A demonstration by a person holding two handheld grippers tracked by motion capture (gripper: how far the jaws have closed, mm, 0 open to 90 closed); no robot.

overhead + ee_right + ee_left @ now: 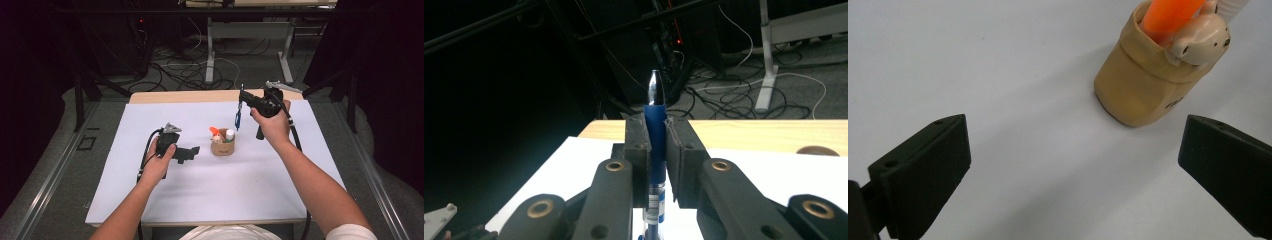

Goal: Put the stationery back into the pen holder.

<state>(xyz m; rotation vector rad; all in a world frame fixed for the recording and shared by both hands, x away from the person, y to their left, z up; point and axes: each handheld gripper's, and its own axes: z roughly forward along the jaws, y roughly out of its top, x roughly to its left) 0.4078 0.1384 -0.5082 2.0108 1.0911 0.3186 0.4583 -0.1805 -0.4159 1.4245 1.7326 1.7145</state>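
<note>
High view: white table (210, 190), cable-strewn floor (200, 70).

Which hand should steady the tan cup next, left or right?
Left. The left gripper rests on the table beside the tan cup, jaws open toward it. The right gripper is up above the table, shut on the blue pen.

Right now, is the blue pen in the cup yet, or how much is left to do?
Not yet. Done: the right tongs are shut on the blue pen, lifted above the table beside the cup. The cup has an orange marker and other items inside. The left tongs wait open, facing the cup. Left, probably: lower the pen into the cup and let go.
</note>
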